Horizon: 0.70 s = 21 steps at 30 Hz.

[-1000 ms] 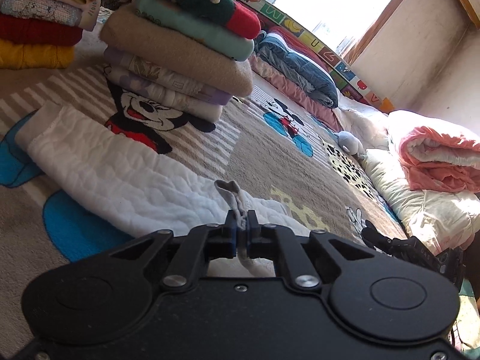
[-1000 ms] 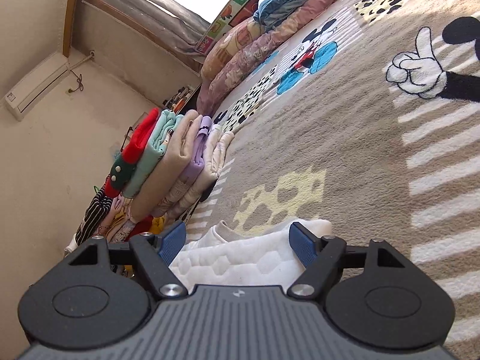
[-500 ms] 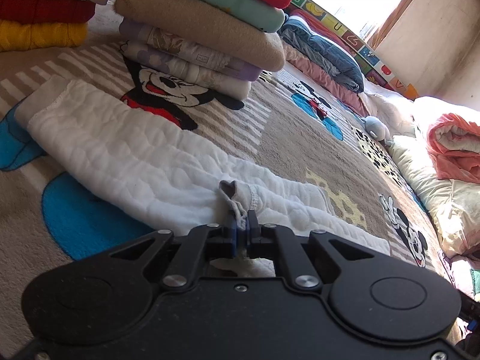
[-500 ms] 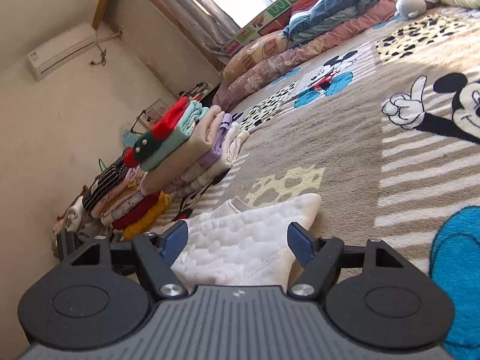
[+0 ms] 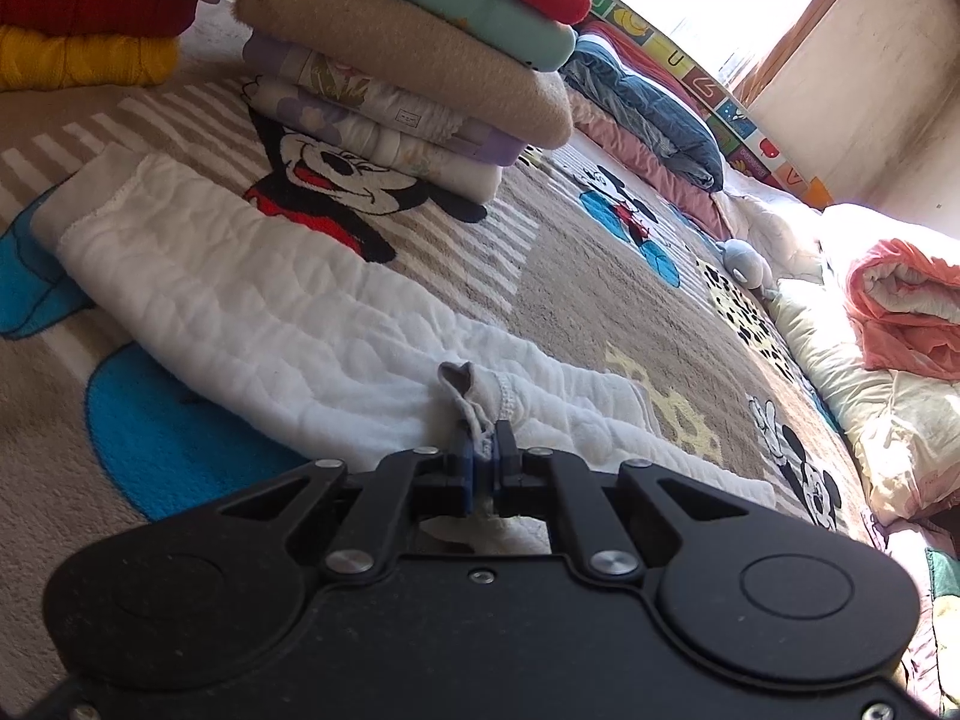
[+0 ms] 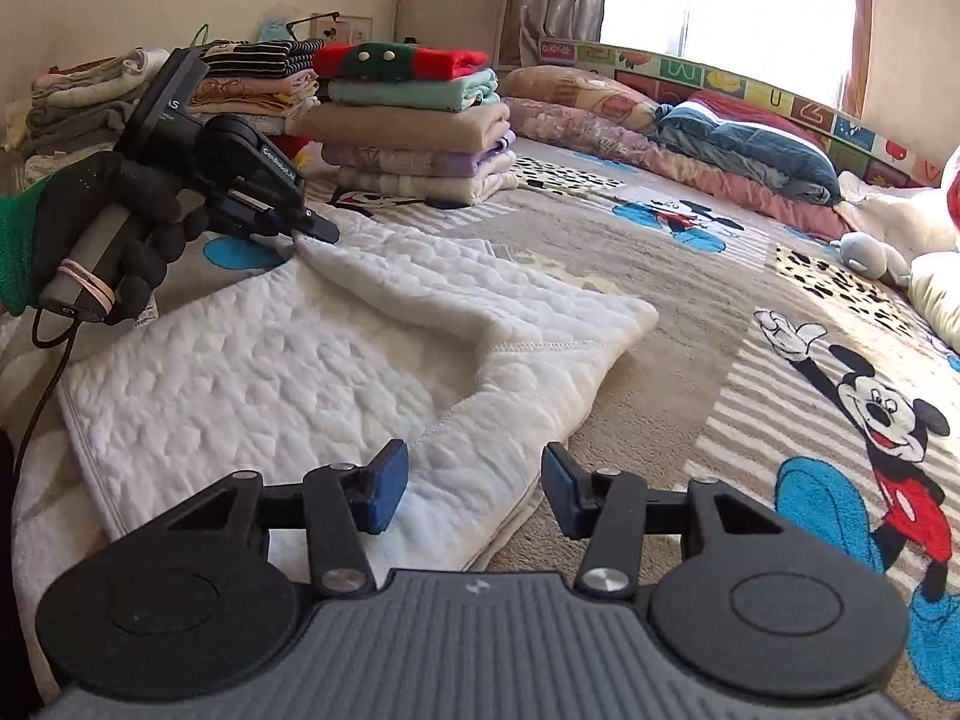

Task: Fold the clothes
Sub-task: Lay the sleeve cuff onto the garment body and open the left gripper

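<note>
White quilted garment (image 6: 336, 360): spread on the patterned blanket (image 6: 690, 324); one sleeve (image 5: 228, 282) stretched out towards the stack of folded clothes; body partly doubled over, with a stitched seam showing along the fold.
Sleeve cuff (image 5: 474, 396): grey-edged, bunched and lifted a little off the blanket, pinched in the left gripper.
Left gripper (image 5: 485, 462): black; blue-padded fingers (image 5: 465, 471) pressed together on the cuff; in the right wrist view held by a black-gloved hand (image 6: 114, 228) with a green sleeve at the wrist.
Right gripper (image 6: 474, 492): fingers (image 6: 384, 492) wide apart, low over the near edge of the garment; one pad over the fabric, the other over the blanket; nothing gripped.
Blanket: beige, striped, printed with cartoon mice; covers the floor.
Stack of folded clothes (image 6: 414, 132): red-and-green item on top, then mint, tan, lilac and cream layers; stands beyond the garment.
Further stacks (image 6: 90, 102): folded clothes against the wall, behind the gloved hand.
Bedding (image 6: 744, 150): blue and pink quilts along the window side.
Soft toy (image 6: 870, 252): grey, lying near the right edge of the blanket.
</note>
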### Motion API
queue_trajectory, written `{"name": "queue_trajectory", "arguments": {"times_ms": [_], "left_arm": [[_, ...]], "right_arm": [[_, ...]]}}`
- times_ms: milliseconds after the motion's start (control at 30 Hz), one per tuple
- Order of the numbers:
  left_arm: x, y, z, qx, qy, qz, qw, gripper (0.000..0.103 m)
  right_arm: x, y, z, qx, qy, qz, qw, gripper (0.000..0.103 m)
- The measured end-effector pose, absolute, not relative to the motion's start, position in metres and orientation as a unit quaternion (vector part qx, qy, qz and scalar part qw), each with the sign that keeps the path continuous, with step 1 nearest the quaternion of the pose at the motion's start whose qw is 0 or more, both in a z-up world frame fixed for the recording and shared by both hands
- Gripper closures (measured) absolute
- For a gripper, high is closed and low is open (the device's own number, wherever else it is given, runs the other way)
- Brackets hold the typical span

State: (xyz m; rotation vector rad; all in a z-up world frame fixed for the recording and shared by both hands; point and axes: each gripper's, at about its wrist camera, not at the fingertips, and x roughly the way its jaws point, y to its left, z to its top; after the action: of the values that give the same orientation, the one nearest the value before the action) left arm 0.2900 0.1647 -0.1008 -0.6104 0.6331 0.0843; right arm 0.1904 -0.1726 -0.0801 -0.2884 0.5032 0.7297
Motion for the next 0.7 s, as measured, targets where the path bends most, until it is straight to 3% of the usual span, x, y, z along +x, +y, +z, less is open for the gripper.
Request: {"name": "queue_trajectory", "arguments": {"times_ms": [167,300,333,533,700], "left_arm": [[0.284,0.16,-0.089,-0.278,0.276,0.034,0.92,0.1],[0.28,0.157,-0.076,-0.27,0.237,0.014,0.933,0.1],[0.279,0.155,-0.072,-0.264,0.227,0.006,0.938,0.1],[0.267,0.125,-0.046,-0.201,0.16,-0.075,0.964,0.1],[0.26,0.089,-0.036,-0.148,0.131,-0.173,0.965,0.1]], "right_arm": [[0.211,-0.183,-0.072,-0.05,0.246,0.377,0.891,0.053],[0.262,-0.196,-0.071,0.143,0.264,0.429,0.852,0.044],[0.276,-0.199,-0.076,0.194,0.276,0.436,0.834,0.036],[0.335,-0.219,-0.143,0.474,0.363,0.41,0.689,0.024],[0.344,-0.224,-0.172,0.57,0.368,0.391,0.622,0.023]]}}
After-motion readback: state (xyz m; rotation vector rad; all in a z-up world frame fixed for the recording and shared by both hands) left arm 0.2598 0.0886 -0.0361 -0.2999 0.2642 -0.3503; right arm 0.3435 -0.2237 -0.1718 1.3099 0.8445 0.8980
